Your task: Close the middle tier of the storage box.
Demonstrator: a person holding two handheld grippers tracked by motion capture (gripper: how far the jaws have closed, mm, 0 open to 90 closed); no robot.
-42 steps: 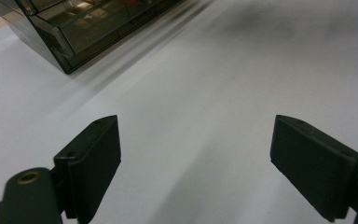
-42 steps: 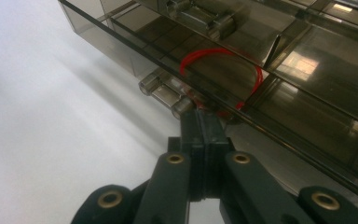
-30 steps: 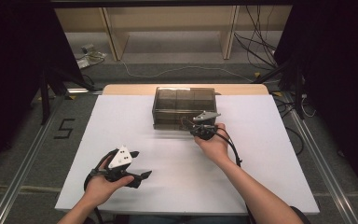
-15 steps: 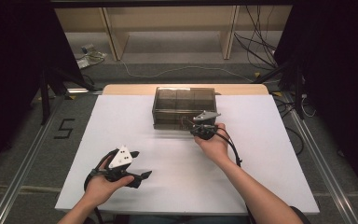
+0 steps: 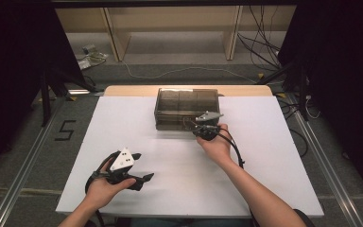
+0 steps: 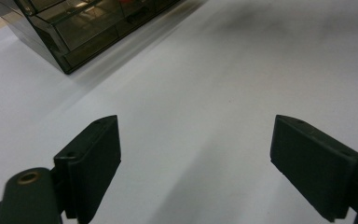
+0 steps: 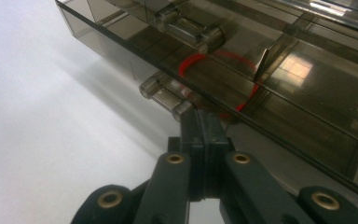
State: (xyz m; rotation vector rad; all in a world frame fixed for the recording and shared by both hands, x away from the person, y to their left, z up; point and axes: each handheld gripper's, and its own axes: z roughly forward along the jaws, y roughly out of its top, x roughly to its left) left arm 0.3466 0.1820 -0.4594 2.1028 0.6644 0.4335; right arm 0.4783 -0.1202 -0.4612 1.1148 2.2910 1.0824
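A smoky see-through drawer box (image 5: 185, 108) stands at the middle back of the white table (image 5: 264, 156). My right gripper (image 5: 197, 127) is shut, its tips against the box's front low down. In the right gripper view the shut jaws (image 7: 203, 119) meet just under the right end of a clear drawer handle (image 7: 165, 95); I cannot tell whether they pinch anything. A red loop (image 7: 193, 60) lies inside that drawer, and a second clear handle (image 7: 189, 28) sits above. My left gripper (image 5: 142, 166) is open near the front left, its jaws (image 6: 209, 158) wide over bare table.
The box's corner (image 6: 70, 42) shows far ahead in the left gripper view. A wooden strip (image 5: 123, 91) edges the table's back. Metal rails (image 5: 23, 165) run along both sides, and cables (image 5: 264, 52) lie on the floor behind.
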